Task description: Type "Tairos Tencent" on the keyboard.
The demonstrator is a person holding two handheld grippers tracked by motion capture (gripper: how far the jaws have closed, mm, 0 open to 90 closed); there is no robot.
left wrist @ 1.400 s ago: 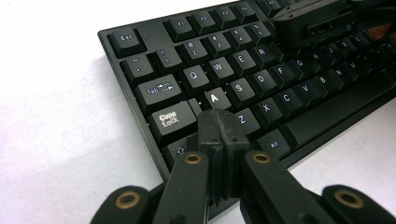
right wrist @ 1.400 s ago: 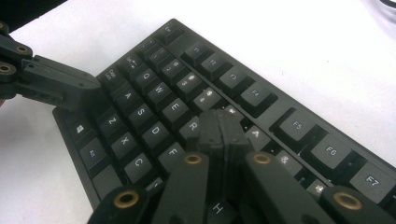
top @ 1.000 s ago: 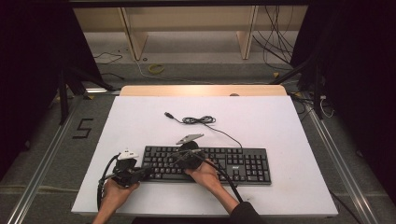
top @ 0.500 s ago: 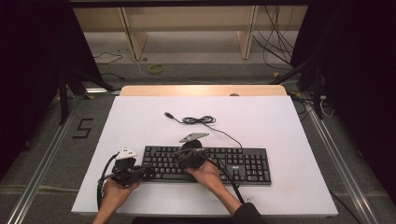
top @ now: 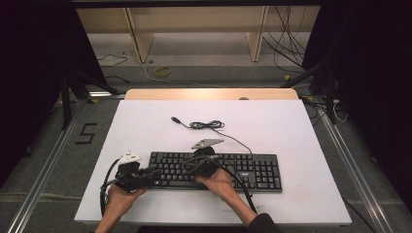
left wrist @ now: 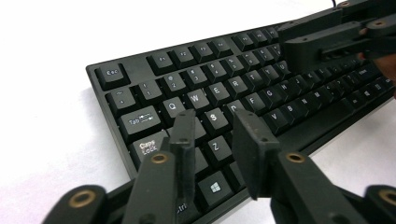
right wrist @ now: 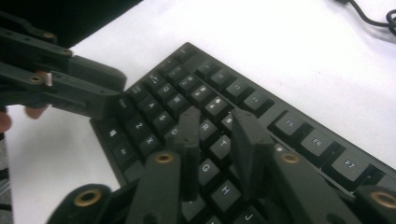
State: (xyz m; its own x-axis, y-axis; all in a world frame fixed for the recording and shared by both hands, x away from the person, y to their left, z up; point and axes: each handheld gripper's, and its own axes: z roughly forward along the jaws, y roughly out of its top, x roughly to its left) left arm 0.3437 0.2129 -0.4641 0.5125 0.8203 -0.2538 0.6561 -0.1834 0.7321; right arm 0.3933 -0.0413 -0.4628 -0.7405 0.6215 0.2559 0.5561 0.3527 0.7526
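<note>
We see the flat black plastic keyboard (top: pixel 216 171) lying near the front edge of the white table (top: pixel 272 126), its thin black cable (top: pixel 206 125) coiled behind it. Left gripper (left wrist: pixel 212 140) hovers over the keyboard's left end, jaws apart with a narrow gap, empty. Right gripper (right wrist: pixel 215 140) sits above the R–T keys, jaws likewise slightly apart, holding nothing.

Black keyboard (top: pixel 214 171) on white table (top: pixel 291 126), both tools over its left half.
</note>
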